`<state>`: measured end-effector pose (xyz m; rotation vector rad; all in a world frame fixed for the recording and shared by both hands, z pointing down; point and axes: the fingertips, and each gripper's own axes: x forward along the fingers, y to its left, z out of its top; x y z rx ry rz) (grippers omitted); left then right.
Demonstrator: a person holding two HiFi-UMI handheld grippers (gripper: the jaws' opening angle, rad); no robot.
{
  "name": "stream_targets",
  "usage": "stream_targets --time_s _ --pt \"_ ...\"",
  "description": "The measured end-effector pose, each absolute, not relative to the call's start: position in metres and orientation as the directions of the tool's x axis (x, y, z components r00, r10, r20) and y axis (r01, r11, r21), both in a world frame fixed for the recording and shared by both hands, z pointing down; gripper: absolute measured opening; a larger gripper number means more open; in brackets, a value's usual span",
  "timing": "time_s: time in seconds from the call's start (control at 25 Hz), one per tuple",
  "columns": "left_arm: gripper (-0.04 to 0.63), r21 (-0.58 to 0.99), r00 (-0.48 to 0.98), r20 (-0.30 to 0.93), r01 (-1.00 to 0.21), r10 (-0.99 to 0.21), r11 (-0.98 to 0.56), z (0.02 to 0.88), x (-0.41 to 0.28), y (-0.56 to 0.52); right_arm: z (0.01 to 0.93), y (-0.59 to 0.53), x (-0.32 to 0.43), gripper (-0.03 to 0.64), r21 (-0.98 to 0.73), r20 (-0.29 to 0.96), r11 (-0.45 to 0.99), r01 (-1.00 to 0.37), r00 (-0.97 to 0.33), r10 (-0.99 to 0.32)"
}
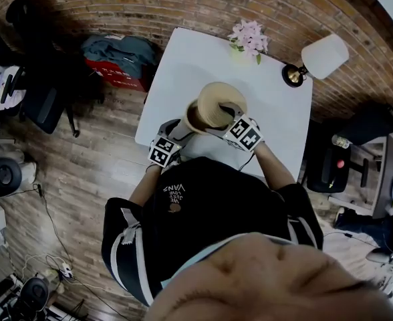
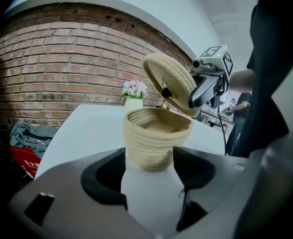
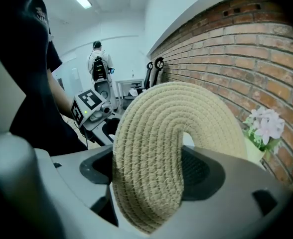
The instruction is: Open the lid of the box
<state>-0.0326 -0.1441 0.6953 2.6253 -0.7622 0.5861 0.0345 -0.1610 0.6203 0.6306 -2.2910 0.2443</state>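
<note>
- Left gripper (image 2: 149, 169) was clenched on the lower wall of the box (image 2: 156, 136), a round woven basket. The box was upright with its mouth open, at the near edge of the white table (image 1: 183, 65).
- Right gripper (image 3: 151, 171) was grasping the lid (image 3: 159, 143) by its edge, and the weave buckled between the pads.
- Key relation: the lid was off the mouth, steeply tilted, above and to the right of the box. Its lower edge sat close over the rim on that side, and contact there could not be settled.
- Judgement: opening looked essentially done. The likely next move belonged to the right gripper, carrying the lid rightward and down onto bare table.
- Farther back: flowers (image 1: 248, 39) stood at the table's far edge, well apart from the box.
</note>
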Motion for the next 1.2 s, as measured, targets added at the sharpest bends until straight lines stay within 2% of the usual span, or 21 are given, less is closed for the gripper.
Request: stream_targets --time_s 0.44,1.2 --pt "0.299 0.192 0.763 0.419 -0.605 -0.493 -0.773 0.662 -0.049 -0.153 0.602 -0.165 0.071 0.360 -0.095 0.583 0.713 -0.695 -0.619 -0.526" --pt "0.048 0.122 0.772 0.357 -0.597 -0.526 -0.793 0.626 -0.042 -0.154 0.606 -0.138 0.123 0.360 -0.315 0.439 0.490 -0.813 -0.583 -0.684"
